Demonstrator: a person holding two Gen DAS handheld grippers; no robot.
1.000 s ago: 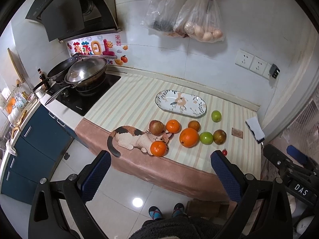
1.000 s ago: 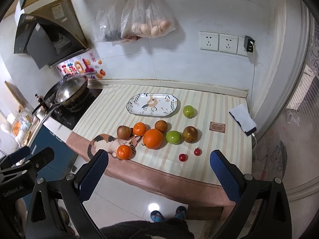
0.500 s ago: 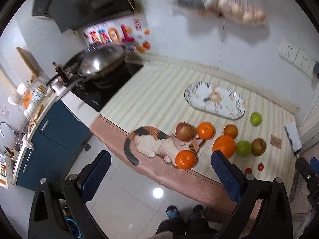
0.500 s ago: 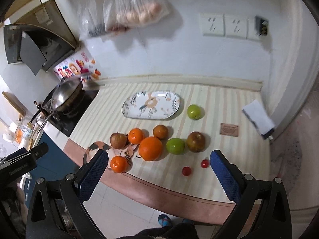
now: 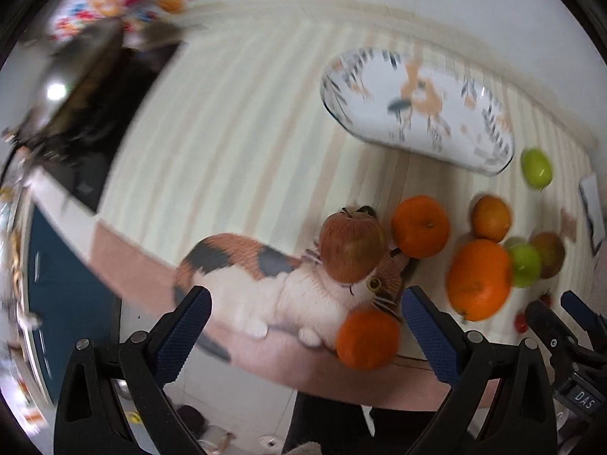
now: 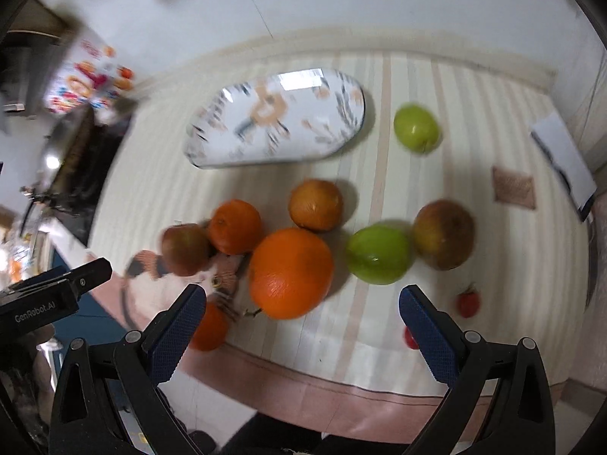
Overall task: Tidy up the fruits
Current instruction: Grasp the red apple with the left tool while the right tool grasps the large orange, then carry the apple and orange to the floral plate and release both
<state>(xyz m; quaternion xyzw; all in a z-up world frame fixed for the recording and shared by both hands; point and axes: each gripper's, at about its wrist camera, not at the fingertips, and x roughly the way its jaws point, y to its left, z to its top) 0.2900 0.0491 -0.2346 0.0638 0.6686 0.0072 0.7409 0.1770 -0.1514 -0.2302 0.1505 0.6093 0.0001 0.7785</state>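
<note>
Fruit lies on a striped counter. In the left wrist view my open, empty left gripper [image 5: 305,313] hovers above the counter's front edge, near a red apple [image 5: 351,248] and a small orange [image 5: 367,337] on a cat-shaped mat [image 5: 242,265]. In the right wrist view my open, empty right gripper [image 6: 301,313] hangs just in front of a big orange [image 6: 290,273], with a green apple [image 6: 377,254], a brownish apple [image 6: 443,234], two more oranges [image 6: 235,226] and a far green apple [image 6: 416,127] beyond. An oval patterned plate [image 6: 277,121] sits empty behind the fruit.
Two cherry tomatoes [image 6: 468,303] lie near the front right edge. A wok [image 5: 72,76] on a black hob stands at the left. A small brown card [image 6: 513,187] and a white cloth [image 6: 563,155] lie at the right. The wall is close behind the plate.
Both grippers have moved forward and down toward the counter, so the fruit looks much larger. Both stay open. No fruit has moved.
</note>
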